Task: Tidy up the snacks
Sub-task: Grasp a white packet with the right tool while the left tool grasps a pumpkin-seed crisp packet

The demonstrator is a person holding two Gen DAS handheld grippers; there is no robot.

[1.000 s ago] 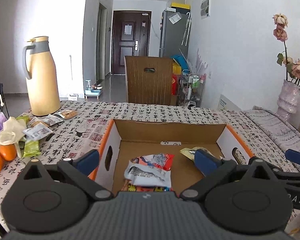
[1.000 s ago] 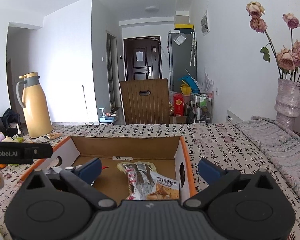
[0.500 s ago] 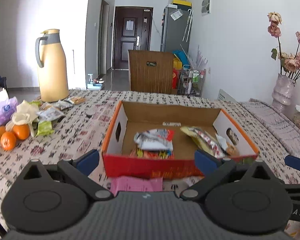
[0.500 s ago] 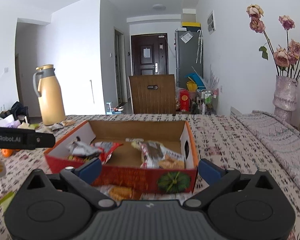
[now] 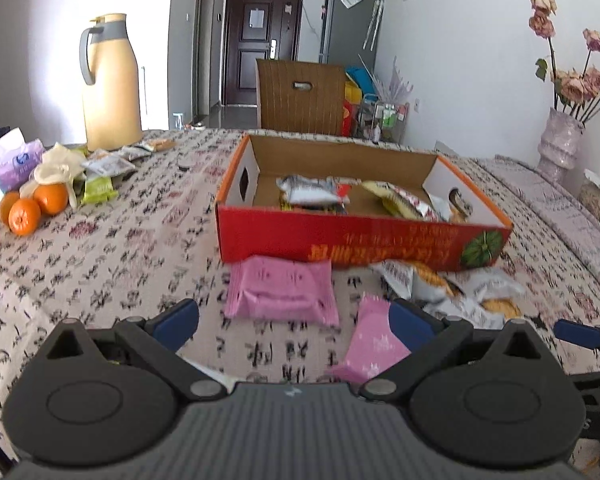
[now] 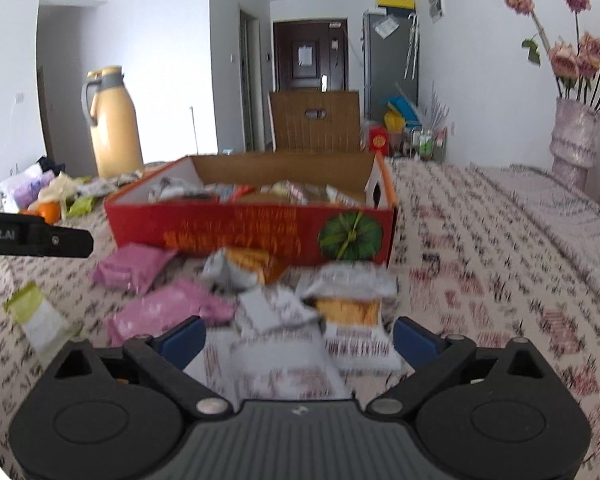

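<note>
A red and orange cardboard box (image 5: 360,240) (image 6: 240,236) stands on the patterned tablecloth and holds several snack packets. Loose packets lie in front of it. My left gripper (image 5: 294,322) is open, low over the cloth. A pink packet (image 5: 282,290) lies just ahead between its fingers, and a second pink packet (image 5: 374,344) lies by the right finger. My right gripper (image 6: 298,338) is wide, its jaws closing. White and orange packets (image 6: 352,312) lie between its fingers, and the pads are clear of them.
A yellow thermos jug (image 5: 108,84), oranges (image 5: 36,206) and more small packets (image 5: 108,168) crowd the table's left. A vase of dried roses (image 5: 560,148) stands at the right. A wooden chair (image 5: 300,96) is behind the table. A green packet (image 6: 40,316) lies left of the right gripper.
Both grippers have drawn back from over the box and sunk toward the cloth. The box's red front and the loose packets before it have come into view.
</note>
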